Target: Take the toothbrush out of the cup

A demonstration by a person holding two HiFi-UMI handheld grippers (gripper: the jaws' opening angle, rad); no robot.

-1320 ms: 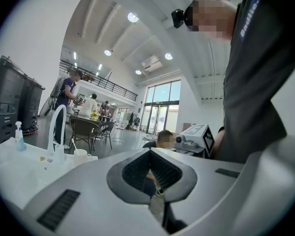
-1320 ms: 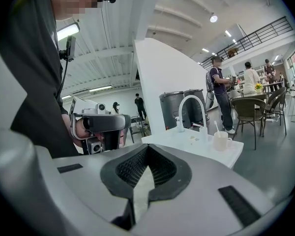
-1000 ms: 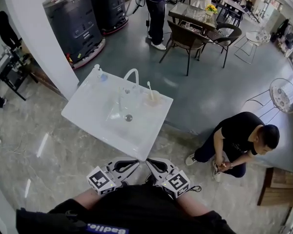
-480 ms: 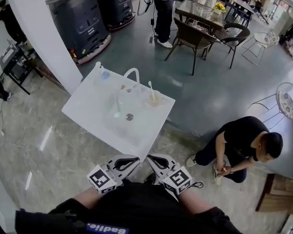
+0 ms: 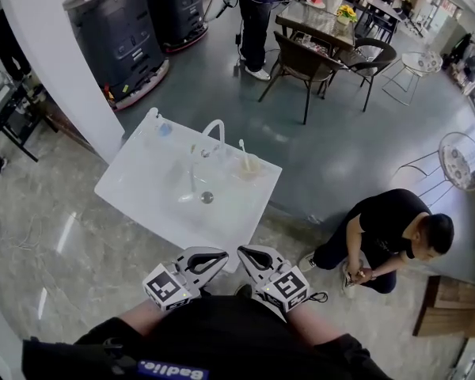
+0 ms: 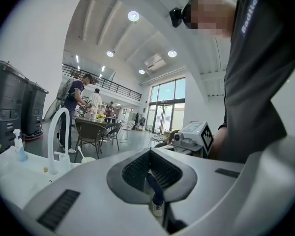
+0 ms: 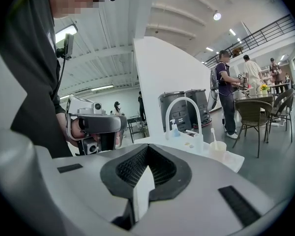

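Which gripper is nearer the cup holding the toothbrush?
Right, by a little. In the head view the right gripper sits almost straight below the cup, across the sink top. The left gripper is beside it, offset leftward. Both are far from the cup.

- The floor (image 5: 364, 149) in the upper right of the head view is smooth and grey-blue.
- On the left, the floor is pale, shiny stone tiles (image 5: 55, 228).
- A thick white pillar (image 5: 51, 62) stands at the upper left.
- Two big black machines (image 5: 115, 34) sit just beside it.
- At the top is a dark table (image 5: 313, 20) with yellow flowers (image 5: 346, 11) on it and dark chairs (image 5: 299, 58) around it.
- In the left gripper view, tall windows (image 6: 167, 117) let in daylight.
- Round lights (image 6: 133, 16) glow on the white ceiling.
- A railing (image 6: 105, 85) runs along an upper floor.
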